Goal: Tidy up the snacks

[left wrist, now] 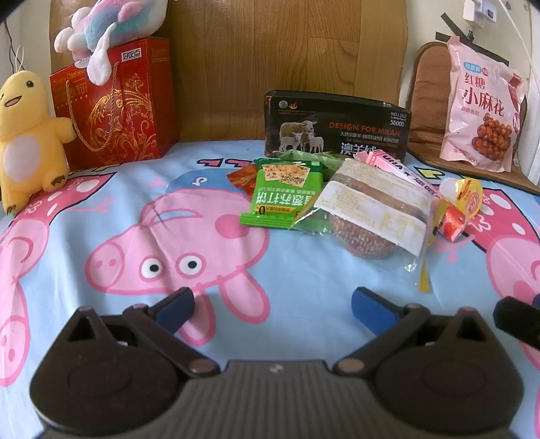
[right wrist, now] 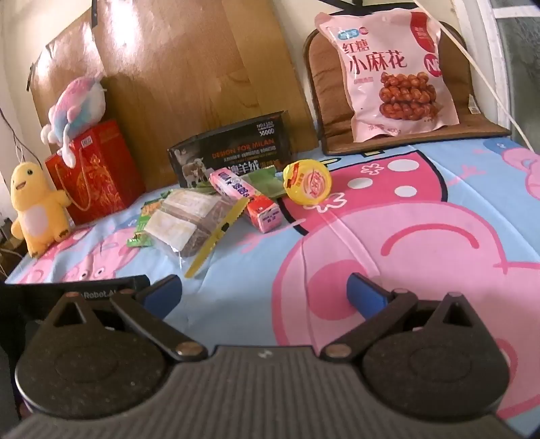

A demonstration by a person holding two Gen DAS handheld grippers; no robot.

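Note:
Several snacks lie in a pile on the Peppa Pig sheet [left wrist: 303,277] in front of a black box [left wrist: 337,125]. A green cracker packet [left wrist: 283,197] lies left of a clear bag of brown cake [left wrist: 374,216]. A pink stick pack [right wrist: 234,184], a red-pink carton [right wrist: 265,211] and a yellow jelly cup [right wrist: 307,182] lie to the right. My left gripper [left wrist: 273,307] is open and empty, short of the pile. My right gripper [right wrist: 265,292] is open and empty, near the cake bag [right wrist: 189,219].
A red gift bag [left wrist: 114,104] with a pastel plush toy [left wrist: 111,27] on top and a yellow plush [left wrist: 27,135] stand at the back left. A large pink snack bag [right wrist: 391,71] leans on a brown cushion [right wrist: 329,94] at the back right. A wooden board [left wrist: 287,47] stands behind.

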